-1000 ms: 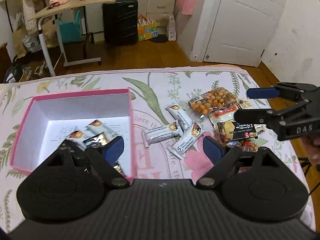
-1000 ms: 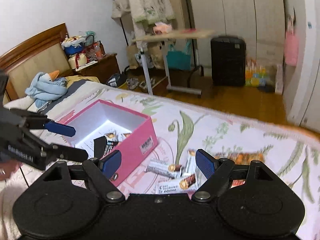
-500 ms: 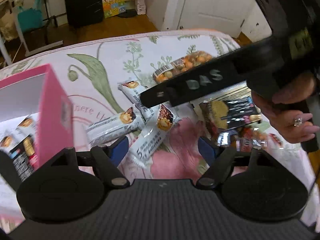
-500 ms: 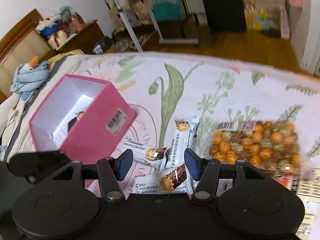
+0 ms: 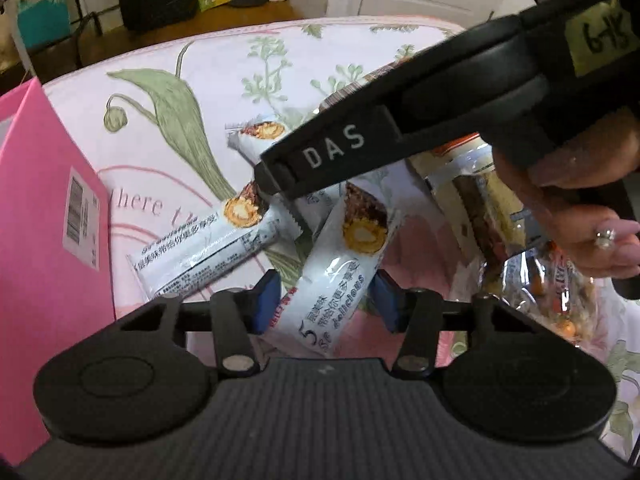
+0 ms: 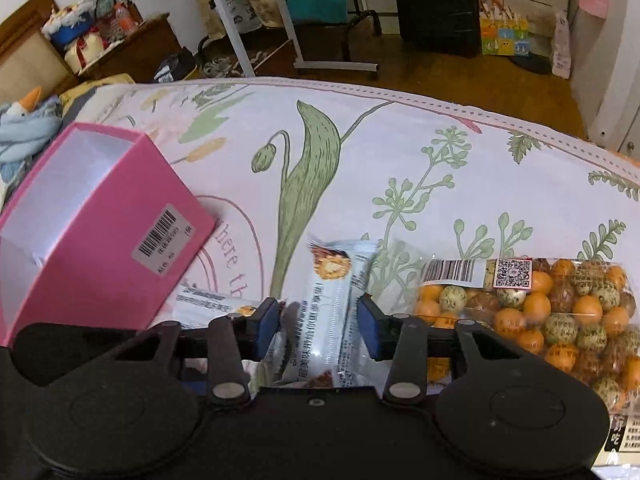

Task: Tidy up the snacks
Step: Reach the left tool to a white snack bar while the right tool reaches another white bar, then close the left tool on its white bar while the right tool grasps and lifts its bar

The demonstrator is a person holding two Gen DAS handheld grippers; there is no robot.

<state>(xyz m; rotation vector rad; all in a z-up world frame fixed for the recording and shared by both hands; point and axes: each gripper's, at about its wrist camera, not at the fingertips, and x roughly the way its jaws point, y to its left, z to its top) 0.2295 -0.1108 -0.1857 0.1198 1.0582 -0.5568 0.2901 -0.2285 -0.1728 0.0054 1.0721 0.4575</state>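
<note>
White foil wrappers are lying closest to both cameras. In the left wrist view the left gripper (image 5: 326,304) is straddling a snack bar (image 5: 340,276), its jaws standing open with a small gap each side of the pack, gripping nothing yet. In the right wrist view the right gripper (image 6: 318,322) is framing a second bar (image 6: 334,312) the same way, jaws open around it, not pinching. A third bar (image 5: 208,248) is lying just beside the first, toward the pink box (image 6: 100,216), which is sitting open-topped on the flowered bed cover (image 6: 400,152) left of the bars. Farther right, a clear tray of coated nuts (image 6: 560,312) is resting beside the second bar.

The step in hand looks like the grasp: both grippers are lining up on bars meant for the box. Next, each calls for closing gently across the wrapper's width, then lifting clear of the neighbouring packs and carrying over the box's rim. The grippers are crowding each other, so one may need to go first.
</note>
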